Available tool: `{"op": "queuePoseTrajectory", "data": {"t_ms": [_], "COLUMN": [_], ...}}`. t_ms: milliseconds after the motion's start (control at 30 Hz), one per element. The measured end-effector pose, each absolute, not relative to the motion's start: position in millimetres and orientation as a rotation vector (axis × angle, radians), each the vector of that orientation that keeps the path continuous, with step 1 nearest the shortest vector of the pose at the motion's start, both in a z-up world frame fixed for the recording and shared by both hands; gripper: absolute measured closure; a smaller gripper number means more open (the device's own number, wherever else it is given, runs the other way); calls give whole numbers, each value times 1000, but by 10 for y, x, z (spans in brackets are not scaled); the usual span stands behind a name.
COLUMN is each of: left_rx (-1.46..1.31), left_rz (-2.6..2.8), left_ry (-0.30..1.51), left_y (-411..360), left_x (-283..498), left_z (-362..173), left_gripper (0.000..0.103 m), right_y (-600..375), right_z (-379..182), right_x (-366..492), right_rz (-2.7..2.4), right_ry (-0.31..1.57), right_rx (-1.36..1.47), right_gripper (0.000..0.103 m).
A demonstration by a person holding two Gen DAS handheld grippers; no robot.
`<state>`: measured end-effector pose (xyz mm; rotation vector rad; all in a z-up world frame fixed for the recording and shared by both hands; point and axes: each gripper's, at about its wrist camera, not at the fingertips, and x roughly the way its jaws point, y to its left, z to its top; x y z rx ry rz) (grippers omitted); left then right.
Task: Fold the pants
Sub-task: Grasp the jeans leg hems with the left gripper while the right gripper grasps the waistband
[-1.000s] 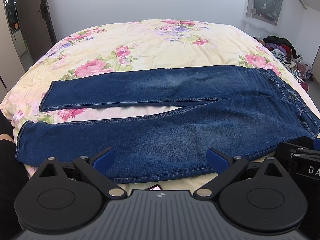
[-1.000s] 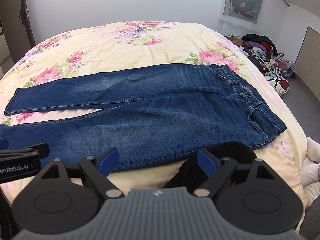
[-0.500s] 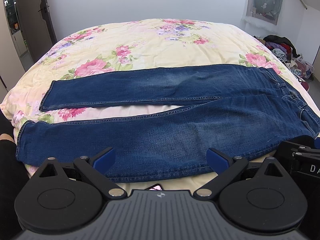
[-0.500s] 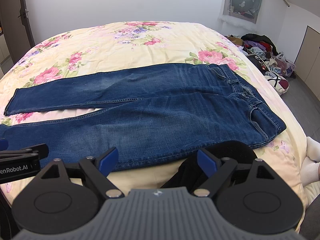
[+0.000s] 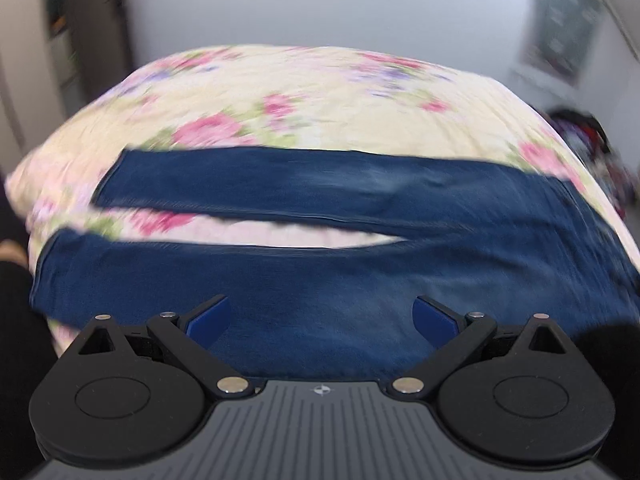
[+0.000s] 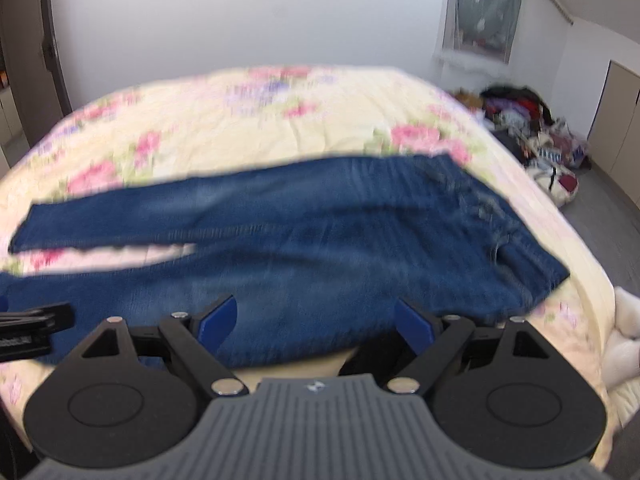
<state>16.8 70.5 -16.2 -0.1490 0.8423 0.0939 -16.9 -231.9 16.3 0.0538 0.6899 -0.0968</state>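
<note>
Left claw (image 5: 322,318): blue-padded fingers spread wide, nothing between them, poised over the near leg of the blue jeans (image 5: 320,216); right claw (image 6: 316,320): likewise wide open and empty, over the near edge of the jeans (image 6: 320,232) toward the seat; part of the left claw's body shows at the left margin of the right wrist view. The jeans lie flat and unfolded across the bed, legs parted in a narrow V with hems to the left, waistband to the right near the bed's right edge. Beneath them, a cream floral duvet (image 5: 304,92) covers the bed; a heap of clothes and bags (image 6: 532,132) lies on the floor to the right; both views are motion-blurred.
</note>
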Motion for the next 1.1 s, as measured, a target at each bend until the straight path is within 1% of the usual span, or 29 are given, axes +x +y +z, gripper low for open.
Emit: {"op": "queuePoseTrajectory", "data": {"t_ms": [67, 100, 167, 300, 500, 567, 700, 800, 900, 1100], "left_rx": [-211, -187, -150, -282, -459, -546, -678, -785, -847, -917], "left_rz": [180, 227, 300, 366, 447, 453, 484, 454, 446, 466], "left_ry": [821, 823, 869, 939, 991, 994, 1014, 1017, 1016, 981], "left_y": [1066, 1185, 1387, 1860, 2359, 2495, 2681, 2790, 2861, 2947], "left_x": [290, 350, 474, 572, 516, 454, 367, 319, 298, 263], "left_z": [-250, -304, -430, -638, -909, -993, -1150, -1247, -1341, -1450], "left_gripper": [0, 0, 0, 0, 0, 0, 0, 0, 0, 0], "right_y": [-2667, -2859, -3239, -3882, -4564, -4806, -5298, -5511, -5608, -5548], "right_z": [138, 95, -12, -268, -634, -788, -1192, -1521, -1780, -1890], "right_x": [-96, -38, 90, 210, 349, 388, 353, 324, 338, 531], "right_rz": [-182, -222, -257, -287, -378, -422, -490, -514, -520, -477], "right_ry": [641, 638, 679, 728, 756, 768, 750, 722, 677, 647], "right_rx": [80, 102, 160, 298, 418, 509, 819, 1036, 1172, 1183], "right_gripper": [21, 21, 21, 21, 21, 21, 21, 21, 20, 21]}}
